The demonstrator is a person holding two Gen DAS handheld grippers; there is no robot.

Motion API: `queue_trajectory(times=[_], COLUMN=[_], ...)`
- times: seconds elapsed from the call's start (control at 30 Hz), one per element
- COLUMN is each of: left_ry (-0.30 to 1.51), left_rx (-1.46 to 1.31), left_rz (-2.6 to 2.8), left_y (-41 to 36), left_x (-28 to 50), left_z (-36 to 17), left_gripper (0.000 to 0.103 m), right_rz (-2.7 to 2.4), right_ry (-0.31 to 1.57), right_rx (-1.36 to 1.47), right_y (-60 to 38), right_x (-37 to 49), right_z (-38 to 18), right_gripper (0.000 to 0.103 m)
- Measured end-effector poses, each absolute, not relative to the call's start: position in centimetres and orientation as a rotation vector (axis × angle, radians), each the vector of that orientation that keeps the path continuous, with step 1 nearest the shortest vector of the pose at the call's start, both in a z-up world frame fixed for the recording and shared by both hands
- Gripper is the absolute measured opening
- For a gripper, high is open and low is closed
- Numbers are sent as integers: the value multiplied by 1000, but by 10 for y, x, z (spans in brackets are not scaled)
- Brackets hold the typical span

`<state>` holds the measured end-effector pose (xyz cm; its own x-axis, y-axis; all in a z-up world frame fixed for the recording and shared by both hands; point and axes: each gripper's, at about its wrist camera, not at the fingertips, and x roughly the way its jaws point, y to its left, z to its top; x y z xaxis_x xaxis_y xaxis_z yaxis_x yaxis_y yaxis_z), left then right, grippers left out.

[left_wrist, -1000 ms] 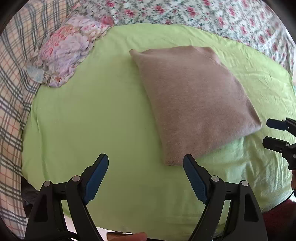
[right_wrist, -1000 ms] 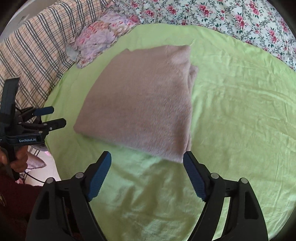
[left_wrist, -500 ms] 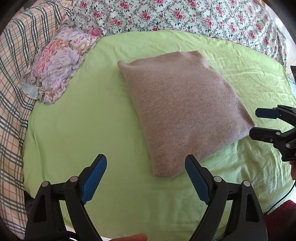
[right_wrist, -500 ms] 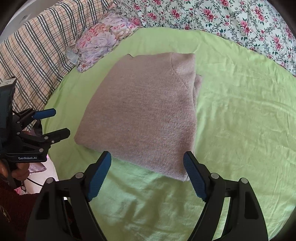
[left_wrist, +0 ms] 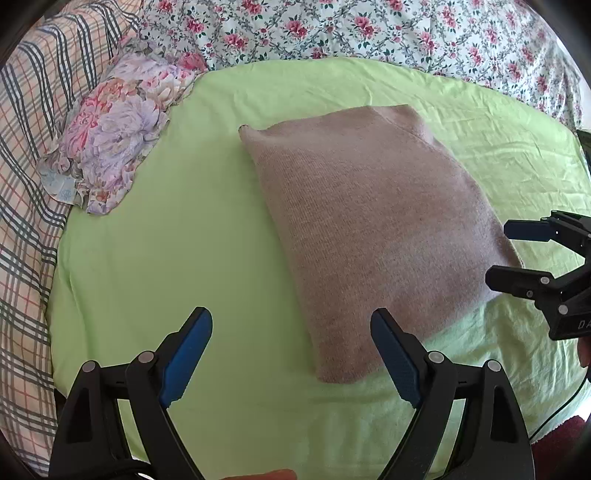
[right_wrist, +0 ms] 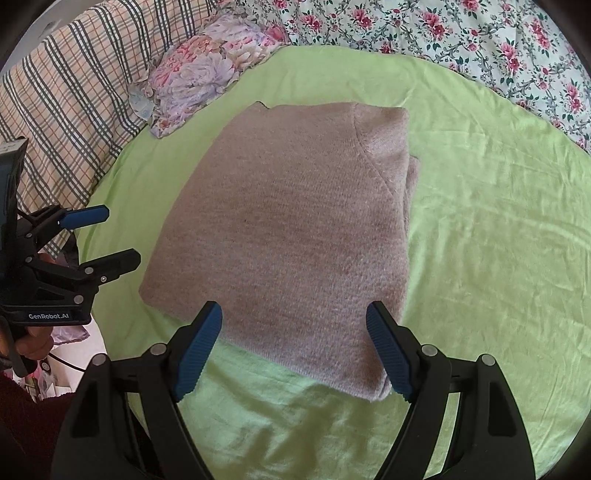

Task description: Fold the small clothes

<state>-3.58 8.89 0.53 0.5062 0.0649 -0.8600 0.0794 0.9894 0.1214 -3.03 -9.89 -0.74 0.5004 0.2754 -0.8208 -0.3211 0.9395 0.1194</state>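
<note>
A folded pinkish-brown knit sweater (left_wrist: 373,229) lies flat on a light green sheet (left_wrist: 184,240); it also shows in the right wrist view (right_wrist: 291,229). My left gripper (left_wrist: 291,350) is open and empty, above the sheet by the sweater's near left corner. It shows at the left of the right wrist view (right_wrist: 118,236). My right gripper (right_wrist: 293,343) is open and empty, over the sweater's near edge. It shows at the right of the left wrist view (left_wrist: 498,253).
A floral pillow (left_wrist: 118,136) lies at the back left of the sheet, also in the right wrist view (right_wrist: 207,66). A plaid blanket (left_wrist: 26,166) runs along the left. A flowered bedsheet (left_wrist: 369,29) lies behind. The bed's near edge is just below both grippers.
Both grippers have moved forward and lower toward the sweater, which now looms larger. Both stay open. The sweater has not moved.
</note>
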Motion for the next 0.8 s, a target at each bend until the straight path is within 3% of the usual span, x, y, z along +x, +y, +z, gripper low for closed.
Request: queue_trajectory(times=[0.8], left_ry=[1051], left_rx=[126], left_rz=[-31], left_y=[75], left_x=[-1], left_z=[10], left_gripper=[90], right_rz=[355], right_ry=[968], right_rx=[-60], right_y=[-99], right_x=[0], right_z=[5], right_gripper=[81])
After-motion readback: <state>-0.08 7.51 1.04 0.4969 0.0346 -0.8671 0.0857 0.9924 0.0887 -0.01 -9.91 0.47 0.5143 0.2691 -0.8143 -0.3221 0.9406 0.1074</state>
